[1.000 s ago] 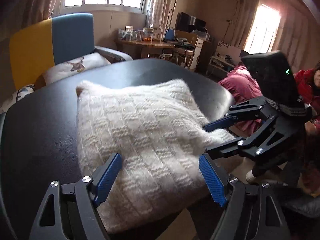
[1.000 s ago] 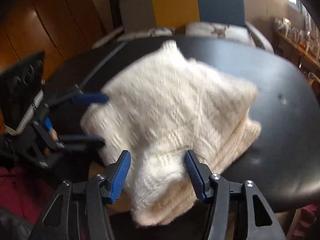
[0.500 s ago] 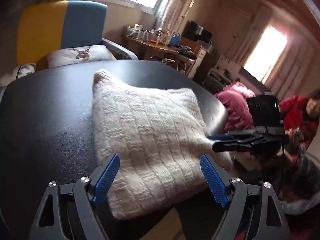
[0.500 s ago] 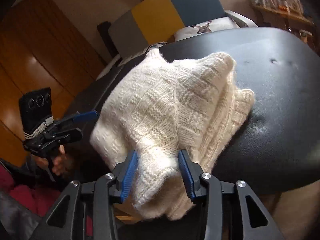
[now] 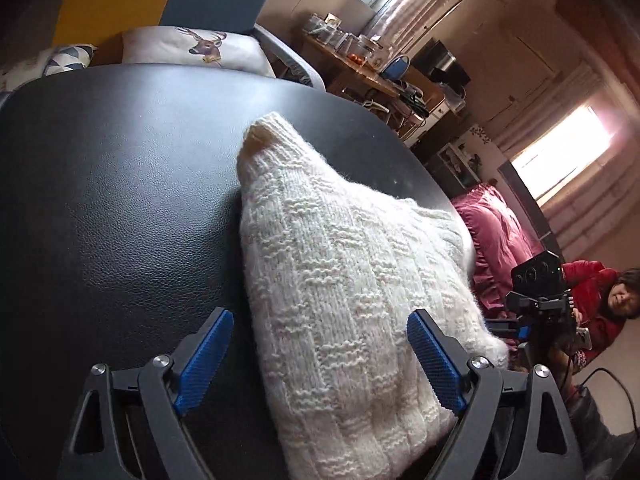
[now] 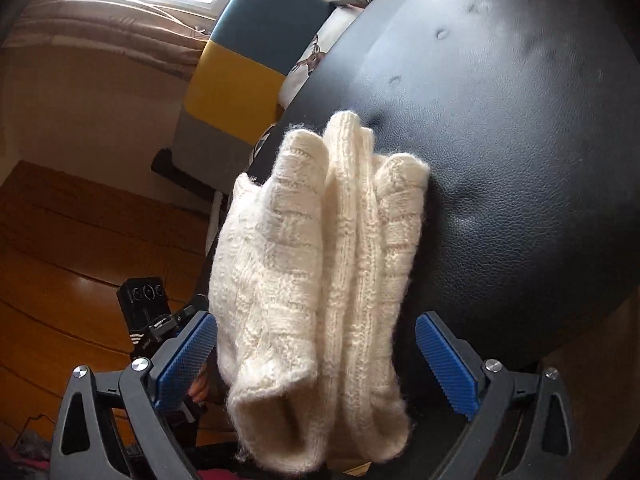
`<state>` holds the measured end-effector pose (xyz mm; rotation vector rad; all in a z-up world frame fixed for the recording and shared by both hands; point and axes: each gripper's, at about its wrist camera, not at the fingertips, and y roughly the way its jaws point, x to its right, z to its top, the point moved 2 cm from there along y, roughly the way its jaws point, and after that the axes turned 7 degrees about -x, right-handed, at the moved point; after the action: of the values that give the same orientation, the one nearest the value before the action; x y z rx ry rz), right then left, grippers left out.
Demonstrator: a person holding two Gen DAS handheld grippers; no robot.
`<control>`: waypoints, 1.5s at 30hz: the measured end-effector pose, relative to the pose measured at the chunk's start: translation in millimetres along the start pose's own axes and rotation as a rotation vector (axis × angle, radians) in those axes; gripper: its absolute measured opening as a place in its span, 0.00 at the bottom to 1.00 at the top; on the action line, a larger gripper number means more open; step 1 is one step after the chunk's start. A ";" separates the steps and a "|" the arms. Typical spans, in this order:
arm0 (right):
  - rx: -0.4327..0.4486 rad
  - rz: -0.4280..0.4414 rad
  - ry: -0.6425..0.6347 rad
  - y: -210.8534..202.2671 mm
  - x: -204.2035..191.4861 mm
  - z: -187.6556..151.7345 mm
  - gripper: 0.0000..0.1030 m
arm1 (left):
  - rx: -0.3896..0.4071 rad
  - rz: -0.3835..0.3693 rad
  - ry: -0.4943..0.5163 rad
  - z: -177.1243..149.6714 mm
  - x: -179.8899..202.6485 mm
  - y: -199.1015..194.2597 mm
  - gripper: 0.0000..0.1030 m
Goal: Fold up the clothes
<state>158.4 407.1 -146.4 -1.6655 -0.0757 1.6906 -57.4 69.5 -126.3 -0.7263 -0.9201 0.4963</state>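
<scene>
1. The right gripper (image 6: pixel 316 364) is now standing wide open, having released the sweater (image 5: pixel 348 300) it pinched half a second ago.
2. The left gripper (image 5: pixel 320 360) is hanging open, empty.
3. The sweater is lying folded (probably finished) on the black table (image 5: pixel 120 200).

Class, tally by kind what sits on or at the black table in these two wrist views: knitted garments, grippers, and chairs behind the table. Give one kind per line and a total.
Cream knitted sweater, folded on the black table: 1
Grippers, left gripper and right gripper, both open: 2
Yellow and blue chair: 1
Total: 4
</scene>
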 end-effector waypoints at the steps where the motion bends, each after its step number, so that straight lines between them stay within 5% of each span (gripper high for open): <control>1: -0.013 0.021 0.022 6.1 3.6 2.4 0.98 | -0.015 -0.003 0.003 1.1 0.7 4.0 0.89; 8: 0.035 0.122 0.089 12.4 16.5 -0.2 0.98 | -0.117 -0.055 -0.073 8.5 -6.9 25.5 0.92; 11: 0.062 0.079 0.056 16.0 7.4 -3.9 0.98 | -0.135 -0.070 -0.089 8.9 -6.6 32.1 0.95; 15: 0.018 -0.029 -0.139 33.5 -19.2 -10.0 0.97 | -0.074 -0.071 -0.115 6.6 -5.5 31.8 0.97; 17: -0.004 -0.146 -0.177 41.4 -27.3 -9.1 0.76 | -0.034 -0.058 -0.098 3.1 -2.1 31.5 0.97; 19: -0.012 -0.159 -0.147 42.5 -26.3 -6.2 0.60 | -0.033 -0.058 -0.083 0.9 0.6 33.2 1.00; 22: -0.004 -0.157 -0.142 45.2 -27.3 -6.0 0.53 | -0.060 -0.072 -0.135 5.2 -2.3 36.7 0.99; 23: 0.005 -0.158 -0.143 46.0 -28.1 -6.3 0.52 | -0.060 -0.056 -0.145 5.4 -1.7 36.8 0.98; 24: 0.014 -0.158 -0.144 46.9 -29.1 -6.4 0.52 | -0.047 -0.063 -0.140 3.5 1.3 35.7 0.75; 26: 0.035 -0.163 -0.157 47.8 -31.4 -7.4 0.51 | -0.020 -0.079 -0.128 -0.2 7.2 33.4 0.61; 28: 0.050 -0.144 -0.152 46.4 -28.9 -7.6 0.51 | 0.010 -0.064 -0.074 -1.8 15.5 29.5 0.52; 34: 0.111 -0.115 -0.170 28.9 -35.6 -1.7 0.46 | 0.079 -0.091 0.026 8.2 44.0 14.7 0.47; 39: 0.226 -0.090 -0.199 -13.4 -48.7 21.3 0.44 | 0.106 -0.153 0.191 60.0 102.6 19.7 0.47; 45: 0.418 -0.165 -0.209 -91.9 -47.0 70.8 0.44 | 0.097 -0.222 0.416 144.6 201.9 60.2 0.48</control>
<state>132.0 479.8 -48.0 -1.1422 0.0381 1.6177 -79.3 293.6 -5.4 -0.6003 -0.5724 0.1803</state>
